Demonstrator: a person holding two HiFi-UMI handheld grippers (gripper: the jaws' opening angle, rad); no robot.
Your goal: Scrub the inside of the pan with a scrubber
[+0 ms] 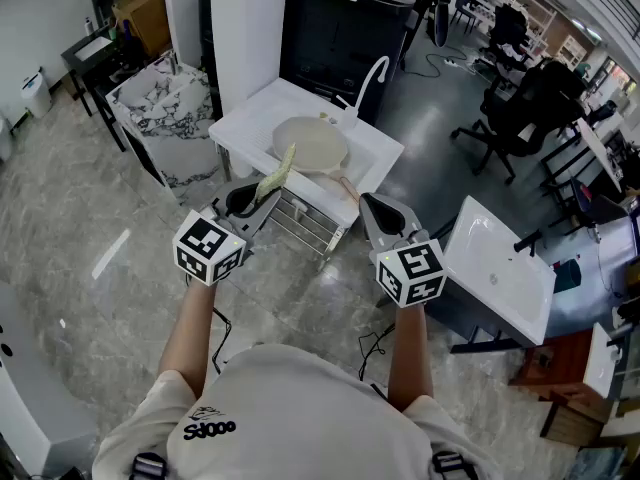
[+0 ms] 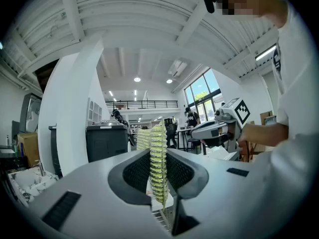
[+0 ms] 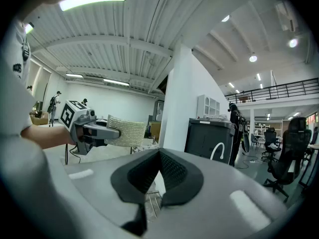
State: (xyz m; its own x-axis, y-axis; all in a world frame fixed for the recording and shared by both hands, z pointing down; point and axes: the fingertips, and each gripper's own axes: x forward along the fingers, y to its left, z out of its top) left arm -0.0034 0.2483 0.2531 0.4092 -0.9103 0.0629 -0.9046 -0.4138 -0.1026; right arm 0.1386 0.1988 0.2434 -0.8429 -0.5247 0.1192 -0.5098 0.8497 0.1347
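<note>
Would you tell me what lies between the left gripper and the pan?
The head view shows the scrubber there. It is clamped in the left gripper and reaches up toward the rim of the pan.

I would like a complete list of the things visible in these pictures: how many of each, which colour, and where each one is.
pan: one, cream, on the sink unit
sink unit: one, white, centre
faucet: one, white, behind the pan
wire rack: one, metal, at the unit's front
second sink: one, white, right
cabinet: one, black, behind the unit
marbled block: one, white-grey, left
office chairs: at least two, black, far right
scrubber: one, yellow-green, between the left gripper's fingers
left gripper: grey, shut on the scrubber
right gripper: grey, shut, empty
</note>
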